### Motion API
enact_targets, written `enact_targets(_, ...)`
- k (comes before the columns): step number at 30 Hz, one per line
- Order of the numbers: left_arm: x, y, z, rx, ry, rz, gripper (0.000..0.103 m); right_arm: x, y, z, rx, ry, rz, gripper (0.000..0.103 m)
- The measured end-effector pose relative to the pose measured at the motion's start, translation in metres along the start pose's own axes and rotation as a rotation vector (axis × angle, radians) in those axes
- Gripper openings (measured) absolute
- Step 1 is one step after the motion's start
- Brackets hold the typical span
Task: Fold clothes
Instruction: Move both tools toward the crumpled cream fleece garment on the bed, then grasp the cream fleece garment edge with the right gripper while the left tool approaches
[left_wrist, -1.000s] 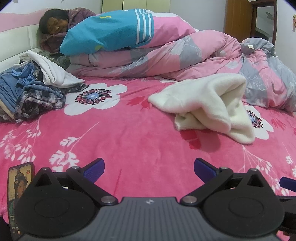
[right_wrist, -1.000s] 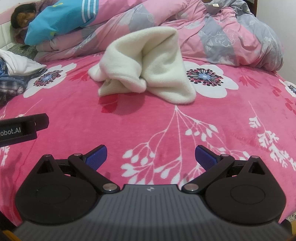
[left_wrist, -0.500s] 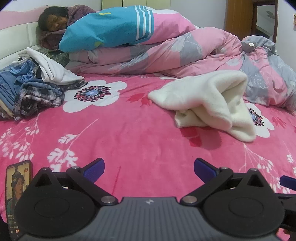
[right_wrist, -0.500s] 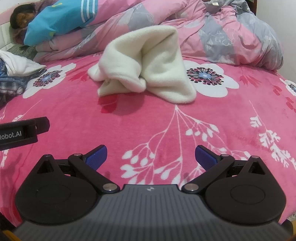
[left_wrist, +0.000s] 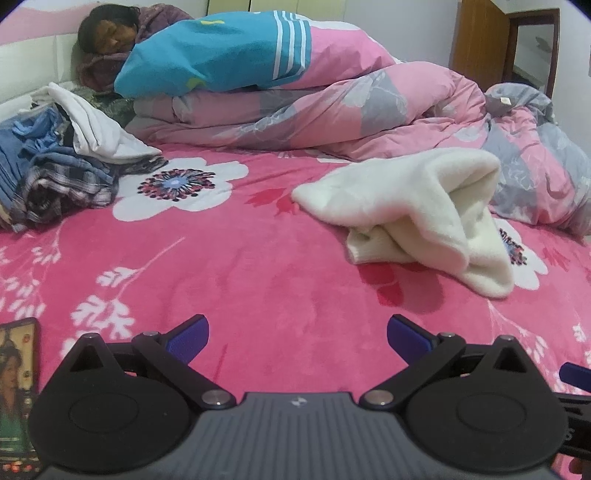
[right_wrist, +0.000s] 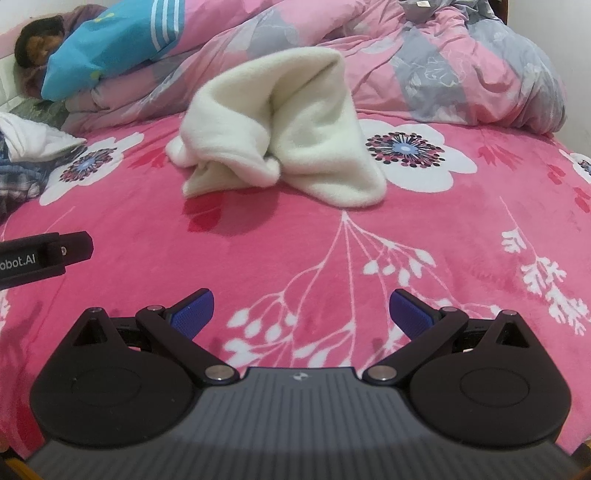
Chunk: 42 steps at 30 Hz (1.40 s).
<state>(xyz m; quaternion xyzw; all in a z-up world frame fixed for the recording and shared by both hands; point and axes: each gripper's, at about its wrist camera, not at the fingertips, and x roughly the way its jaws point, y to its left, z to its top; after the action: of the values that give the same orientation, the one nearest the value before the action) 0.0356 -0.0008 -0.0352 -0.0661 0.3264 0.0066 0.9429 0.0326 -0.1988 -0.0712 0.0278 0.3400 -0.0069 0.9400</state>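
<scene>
At one o'clock, crumpled cream fleece garment (left_wrist: 417, 210) (right_wrist: 280, 125) on pink floral bedspread (left_wrist: 240, 266); left gripper (left_wrist: 297, 338) and right gripper (right_wrist: 301, 312) both spread, empty.

Home bedroom, indicated by a bed with pink floral blanket (left_wrist: 240, 258), bunched quilt (left_wrist: 351, 110), padded headboard (left_wrist: 29, 70), person lying under covers (left_wrist: 110, 33), wooden door (left_wrist: 480, 40).
</scene>
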Motion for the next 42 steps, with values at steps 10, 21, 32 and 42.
enact_targets(10,0.035,0.003,0.003,-0.053,0.015,-0.030,0.103,0.005,-0.022,0.008,0.014,-0.145,0.008,0.102)
enact_targets(21,0.075,0.007,0.003,-0.038,0.012,-0.008,0.103,0.032,-0.018,0.022,-0.045,-0.199,0.051,0.102)
enact_targets(32,0.094,0.016,0.003,-0.042,-0.006,-0.009,0.103,0.057,-0.003,0.037,-0.082,-0.194,0.108,0.102)
enact_targets(42,0.099,0.018,0.001,-0.043,-0.003,-0.009,0.103,0.067,0.026,0.073,-0.175,-0.283,0.180,0.101)
